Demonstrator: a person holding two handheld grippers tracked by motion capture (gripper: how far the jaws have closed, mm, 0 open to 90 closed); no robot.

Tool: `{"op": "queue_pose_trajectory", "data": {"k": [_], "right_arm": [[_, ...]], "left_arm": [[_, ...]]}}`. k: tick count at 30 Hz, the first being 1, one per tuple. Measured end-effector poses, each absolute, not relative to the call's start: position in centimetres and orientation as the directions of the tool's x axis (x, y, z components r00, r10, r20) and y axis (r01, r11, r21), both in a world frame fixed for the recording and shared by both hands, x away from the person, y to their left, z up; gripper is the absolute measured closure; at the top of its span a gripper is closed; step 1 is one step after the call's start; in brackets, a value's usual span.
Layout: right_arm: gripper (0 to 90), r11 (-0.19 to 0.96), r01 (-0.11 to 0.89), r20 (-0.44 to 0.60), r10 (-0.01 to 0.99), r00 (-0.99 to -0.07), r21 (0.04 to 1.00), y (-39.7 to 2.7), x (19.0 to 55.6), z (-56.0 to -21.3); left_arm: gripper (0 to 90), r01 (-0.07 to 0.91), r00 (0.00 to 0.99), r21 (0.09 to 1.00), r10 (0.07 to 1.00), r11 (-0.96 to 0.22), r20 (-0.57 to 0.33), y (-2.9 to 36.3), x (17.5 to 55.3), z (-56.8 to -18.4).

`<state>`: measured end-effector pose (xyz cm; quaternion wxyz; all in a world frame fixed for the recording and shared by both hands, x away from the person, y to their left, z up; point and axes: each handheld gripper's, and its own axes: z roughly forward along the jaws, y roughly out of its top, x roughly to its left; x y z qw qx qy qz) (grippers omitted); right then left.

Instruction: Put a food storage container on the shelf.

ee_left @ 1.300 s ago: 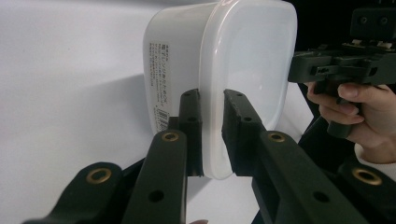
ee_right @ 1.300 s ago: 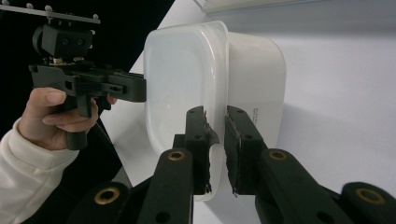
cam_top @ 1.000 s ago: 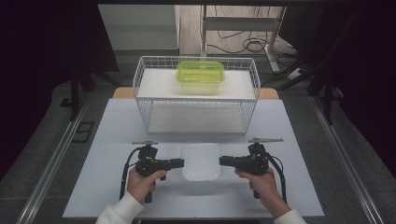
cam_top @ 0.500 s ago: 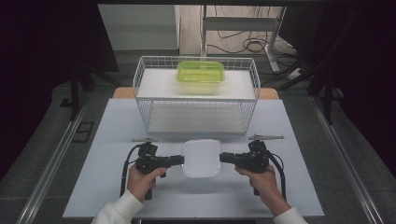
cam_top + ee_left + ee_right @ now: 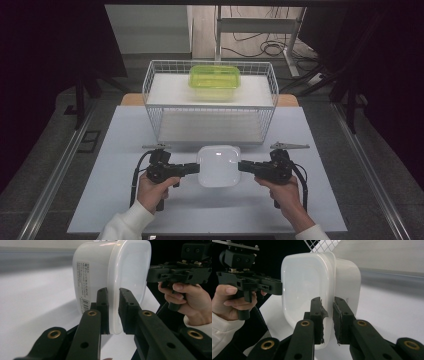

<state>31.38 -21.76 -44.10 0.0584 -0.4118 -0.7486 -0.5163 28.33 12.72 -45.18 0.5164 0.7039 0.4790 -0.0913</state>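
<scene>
White tabletop (image 5: 125, 200): both grippers pinch a white lidded container (image 5: 218, 165), left gripper (image 5: 191, 169) at nine o'clock, right gripper (image 5: 246, 167) at three. Gripping looks done; moving it, perhaps to the wire basket (image 5: 150, 95) at twelve, remains.

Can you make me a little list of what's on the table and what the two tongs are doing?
held thing: white lidded box, gripped at its rim from both sides
left tongs: shut on the box's left edge
right tongs: shut on the box's right edge
box position: in front of the wire basket
in the basket: green lidded box
surface: white table
</scene>
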Motion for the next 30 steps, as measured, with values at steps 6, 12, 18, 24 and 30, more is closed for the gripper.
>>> {"op": "queue_pose_trajectory", "data": {"k": [6, 12, 18, 24, 30], "right_arm": [[77.9, 0.119, 0.67, 0.509, 0.557, -0.656, 0.733, -21.9, 31.8, -43.7], [77.9, 0.108, 0.653, 0.496, 0.563, -0.661, 0.749, -22.0, 32.1, -42.9], [77.9, 0.104, 0.648, 0.498, 0.552, -0.668, 0.754, -22.0, 32.4, -42.3], [78.0, 0.084, 0.633, 0.5, 0.538, -0.678, 0.769, -22.0, 32.7, -41.0], [78.0, 0.082, 0.604, 0.476, 0.535, -0.698, 0.793, -21.9, 33.4, -39.0]], "left_arm": [[80.0, 0.757, 0.534, 0.653, 0.584, -0.008, -0.612, 12.6, 28.8, -44.4], [80.1, 0.745, 0.542, 0.667, 0.585, -0.004, -0.603, 12.4, 29.0, -43.7], [80.0, 0.735, 0.549, 0.678, 0.591, -0.005, -0.591, 12.5, 29.4, -42.7], [80.0, 0.709, 0.569, 0.705, 0.597, -0.008, -0.565, 12.6, 30.0, -40.8], [79.9, 0.688, 0.582, 0.726, 0.598, -0.001, -0.551, 12.7, 30.6, -39.0]]}}
